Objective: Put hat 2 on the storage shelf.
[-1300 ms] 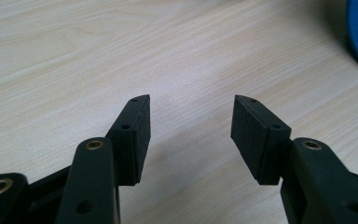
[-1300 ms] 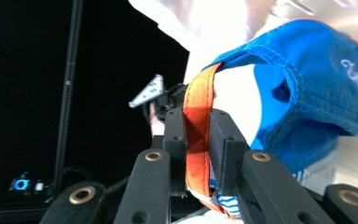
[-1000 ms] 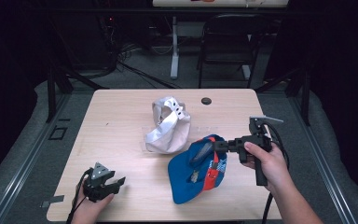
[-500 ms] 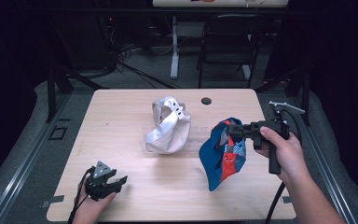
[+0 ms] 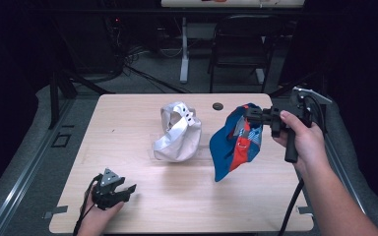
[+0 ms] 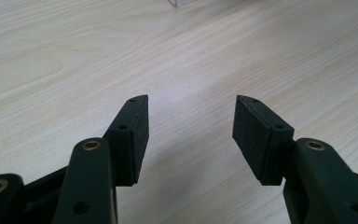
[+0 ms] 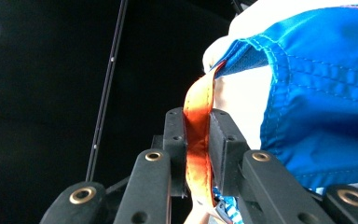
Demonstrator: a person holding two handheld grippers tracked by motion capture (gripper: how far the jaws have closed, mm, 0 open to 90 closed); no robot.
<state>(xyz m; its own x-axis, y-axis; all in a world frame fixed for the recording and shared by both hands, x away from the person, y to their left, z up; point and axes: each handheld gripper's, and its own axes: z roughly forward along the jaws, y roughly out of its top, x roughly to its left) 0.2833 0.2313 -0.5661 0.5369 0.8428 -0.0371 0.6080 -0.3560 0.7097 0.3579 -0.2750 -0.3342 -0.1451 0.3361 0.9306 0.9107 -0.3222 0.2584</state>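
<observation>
A wooden table (image 5: 128, 132) sits in the middle of the high view, with dark floor all around it. At the right side of that view, the right hand (image 5: 302, 140) holds the right gripper (image 5: 254, 117) up in the air, above the right part of the table. Its jaws are squeezed tight on an orange strap (image 7: 198, 140). In the right gripper view the strap runs straight up between the two black jaws (it looks thin and flat). The strap belongs to a blue cloth bag (image 5: 236, 142) with red and white parts. The bag hangs down from the jaws, in the right middle of the high view. Its bottom tip looks to be just over the table, but I cannot tell if it touches.

A white cloth bag (image 5: 178, 132) lies crumpled on the table, in the middle of the high view, left of the blue one and apart from it. A small dark round spot (image 5: 218, 105) sits near the far edge of the table.

At the lower left of the high view, the left hand (image 5: 96, 216) holds the left gripper (image 5: 126, 191) low on the table near the front edge. In the left gripper view its jaws stand wide apart, with just bare wood between them.
</observation>
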